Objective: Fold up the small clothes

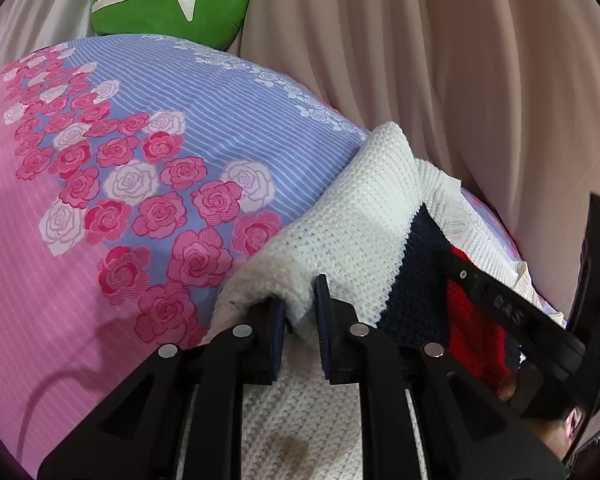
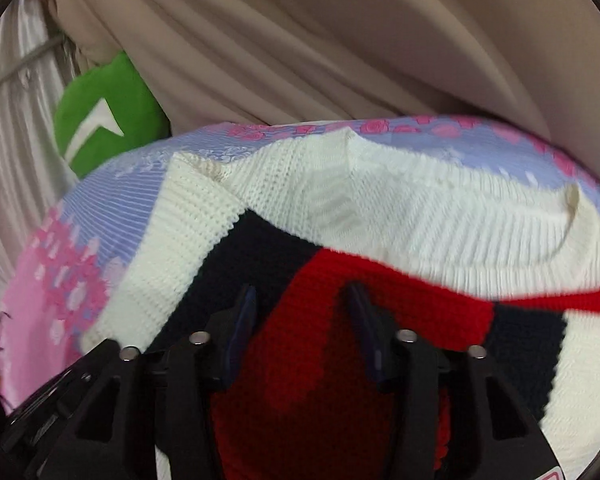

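Note:
A knitted sweater (image 1: 360,216) in white, navy and red lies on a flowered bed sheet (image 1: 172,92). My left gripper (image 1: 300,316) is shut on a raised white fold at the sweater's edge, with the knit pinched between its pads. In the right wrist view the sweater (image 2: 420,208) shows its ribbed white collar farthest from the camera. My right gripper (image 2: 302,320) hangs over the red patch with its jaws apart and nothing pressed between them. That view is blurred. The black housing (image 1: 512,312) of the right-hand tool crosses the sweater at the right of the left wrist view.
The sheet (image 2: 112,200) is pink and lilac with rose prints and extends left of the sweater. A green cushion (image 1: 160,0) (image 2: 100,120) leans at the bed's far edge. Beige curtain folds (image 1: 460,60) (image 2: 300,40) hang close behind the bed.

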Available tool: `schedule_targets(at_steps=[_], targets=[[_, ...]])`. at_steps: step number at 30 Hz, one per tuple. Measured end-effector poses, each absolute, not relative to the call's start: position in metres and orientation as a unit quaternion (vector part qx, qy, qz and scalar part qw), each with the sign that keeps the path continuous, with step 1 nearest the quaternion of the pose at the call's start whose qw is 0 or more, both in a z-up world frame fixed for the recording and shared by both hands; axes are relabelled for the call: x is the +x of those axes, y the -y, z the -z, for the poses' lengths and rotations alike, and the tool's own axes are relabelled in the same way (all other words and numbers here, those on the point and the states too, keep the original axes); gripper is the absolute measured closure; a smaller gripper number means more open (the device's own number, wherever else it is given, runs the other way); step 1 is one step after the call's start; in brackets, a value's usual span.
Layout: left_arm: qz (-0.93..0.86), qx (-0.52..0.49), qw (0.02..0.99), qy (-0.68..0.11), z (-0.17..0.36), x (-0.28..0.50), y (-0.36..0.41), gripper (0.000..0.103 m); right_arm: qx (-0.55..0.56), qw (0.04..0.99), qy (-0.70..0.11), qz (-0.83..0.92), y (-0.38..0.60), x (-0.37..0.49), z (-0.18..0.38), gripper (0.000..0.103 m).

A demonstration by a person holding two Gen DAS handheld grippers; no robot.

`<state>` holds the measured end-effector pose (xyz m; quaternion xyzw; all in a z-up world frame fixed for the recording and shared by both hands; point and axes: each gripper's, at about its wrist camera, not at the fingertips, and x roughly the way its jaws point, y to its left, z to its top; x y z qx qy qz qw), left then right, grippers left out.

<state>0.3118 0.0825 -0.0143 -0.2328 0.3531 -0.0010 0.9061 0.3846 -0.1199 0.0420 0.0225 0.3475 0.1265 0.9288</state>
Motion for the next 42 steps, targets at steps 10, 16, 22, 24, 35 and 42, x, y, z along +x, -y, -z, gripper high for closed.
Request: schedule_targets(at_steps=[10, 16, 22, 24, 35, 42], targets=[[-0.001, -0.221, 0.909, -0.353, 0.014, 0.313, -0.079, 0.088, 0.083, 0.924, -0.346, -0.142, 0.136, 0.4, -0.053, 0.096], [0.001, -0.219, 0.909, -0.354, 0.014, 0.313, -0.08, 0.088, 0.14, 0.95, -0.265, -0.084, 0.242, 0.31, -0.082, 0.058], [-0.004, -0.211, 0.911, -0.354, 0.014, 0.314, -0.077, 0.088, 0.222, 0.933, -0.28, 0.033, 0.359, 0.241, -0.036, 0.054], [-0.005, -0.208, 0.912, -0.354, 0.013, 0.315, -0.076, 0.088, 0.24, 0.926, -0.291, 0.02, 0.368, 0.237, -0.019, 0.054], [-0.007, -0.211, 0.912, -0.352, 0.013, 0.314, -0.077, 0.086, 0.211, 0.958, -0.192, -0.037, 0.366, 0.214, -0.06, 0.096], [-0.015, -0.197, 0.914, -0.353, 0.012, 0.317, -0.074, 0.086, 0.268, 0.918, -0.294, -0.002, 0.402, 0.249, -0.003, 0.097]])
